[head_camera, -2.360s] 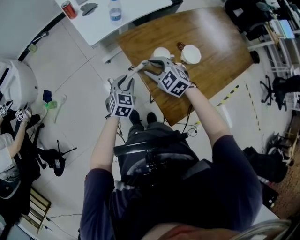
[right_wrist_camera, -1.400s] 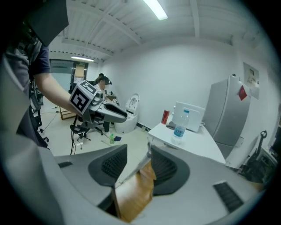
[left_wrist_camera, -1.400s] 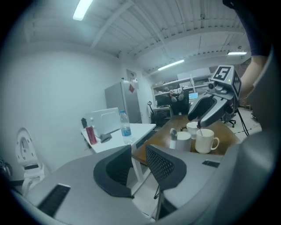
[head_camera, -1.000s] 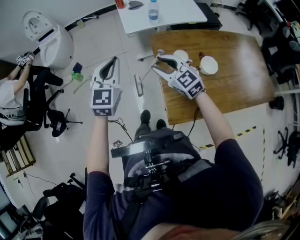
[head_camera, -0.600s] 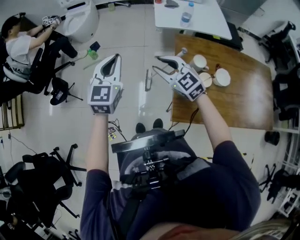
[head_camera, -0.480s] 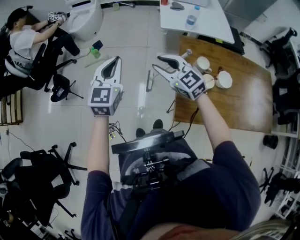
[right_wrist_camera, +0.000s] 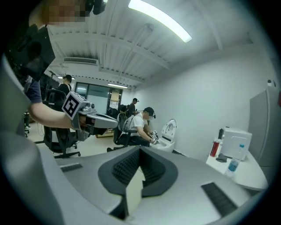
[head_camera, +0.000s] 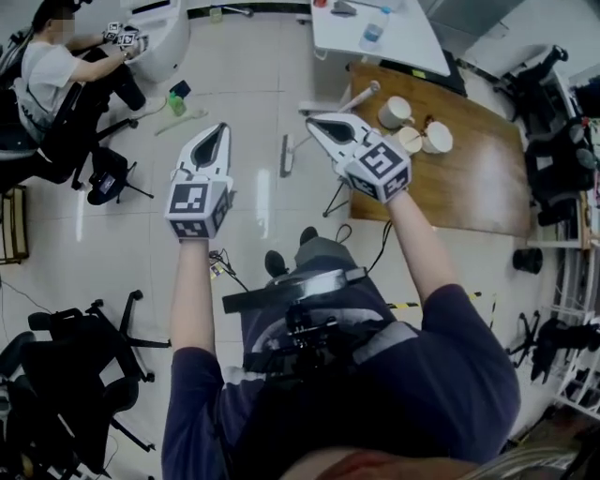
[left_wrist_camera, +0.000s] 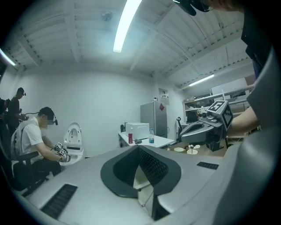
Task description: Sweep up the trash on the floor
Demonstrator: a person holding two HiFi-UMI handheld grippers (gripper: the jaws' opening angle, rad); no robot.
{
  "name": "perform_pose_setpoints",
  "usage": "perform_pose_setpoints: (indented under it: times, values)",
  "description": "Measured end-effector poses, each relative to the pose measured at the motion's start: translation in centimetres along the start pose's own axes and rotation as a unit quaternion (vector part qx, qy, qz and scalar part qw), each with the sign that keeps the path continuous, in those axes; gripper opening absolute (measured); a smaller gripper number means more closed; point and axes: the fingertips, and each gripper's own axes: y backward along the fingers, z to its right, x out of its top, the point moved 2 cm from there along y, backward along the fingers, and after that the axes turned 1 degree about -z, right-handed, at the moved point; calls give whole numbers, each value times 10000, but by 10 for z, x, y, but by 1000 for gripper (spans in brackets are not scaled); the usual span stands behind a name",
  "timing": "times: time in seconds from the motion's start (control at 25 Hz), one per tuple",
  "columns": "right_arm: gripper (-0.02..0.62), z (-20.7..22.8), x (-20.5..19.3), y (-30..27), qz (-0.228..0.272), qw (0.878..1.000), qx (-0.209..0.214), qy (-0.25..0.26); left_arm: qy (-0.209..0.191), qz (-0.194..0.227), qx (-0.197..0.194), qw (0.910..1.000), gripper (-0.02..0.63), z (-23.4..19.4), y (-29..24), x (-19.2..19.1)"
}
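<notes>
My left gripper (head_camera: 217,128) is held out over the tiled floor, shut and empty; its pads meet in the left gripper view (left_wrist_camera: 139,148). My right gripper (head_camera: 313,119) hangs near the wooden table's (head_camera: 469,187) left corner. Its jaws are closing and the pads (right_wrist_camera: 140,150) meet with nothing between them. A narrow grey tool (head_camera: 286,155) lies on the floor between the two grippers. A long pale handle (head_camera: 349,96) slants past the right gripper's tips. A green scrap (head_camera: 174,101) and a pale stick (head_camera: 183,120) lie on the floor further left.
Three white cups (head_camera: 395,112) stand on the wooden table. A white table (head_camera: 403,42) with a bottle (head_camera: 371,29) is behind it. A seated person (head_camera: 52,75) works at a white toilet (head_camera: 161,28). Black office chairs (head_camera: 80,352) stand at the left; a cable (head_camera: 221,264) lies near my feet.
The right gripper's jaws have gone from wide open to closed. Both hands have swung sideways with my view, so the toilet and the seated person have shifted in the picture.
</notes>
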Motion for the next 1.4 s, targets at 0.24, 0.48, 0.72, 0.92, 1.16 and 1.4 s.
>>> perform_pose_setpoints:
  times: [0.24,0.48,0.72,0.92,1.16,1.4]
  values:
    - [11,0,19,33,164,9996,-210,-9,-381,-14,-390,9985,5,33,-5,10]
    - [11,-4,26,40,274,9994,-146,122,-465,-113,-445,9979,5,39,-8,16]
    - [11,11,7,58,195,9993,155,286,-535,-214,-214,9981,5,65,-19,10]
    - [11,35,3,94,485,9958,633,440,-723,-331,390,9961,5,104,-41,14]
    - [11,46,-6,139,789,9791,1770,609,-717,-230,1501,9858,5,166,-46,39]
    - [11,61,-20,190,1211,9587,2560,267,-886,-348,2152,9719,5,241,-27,57]
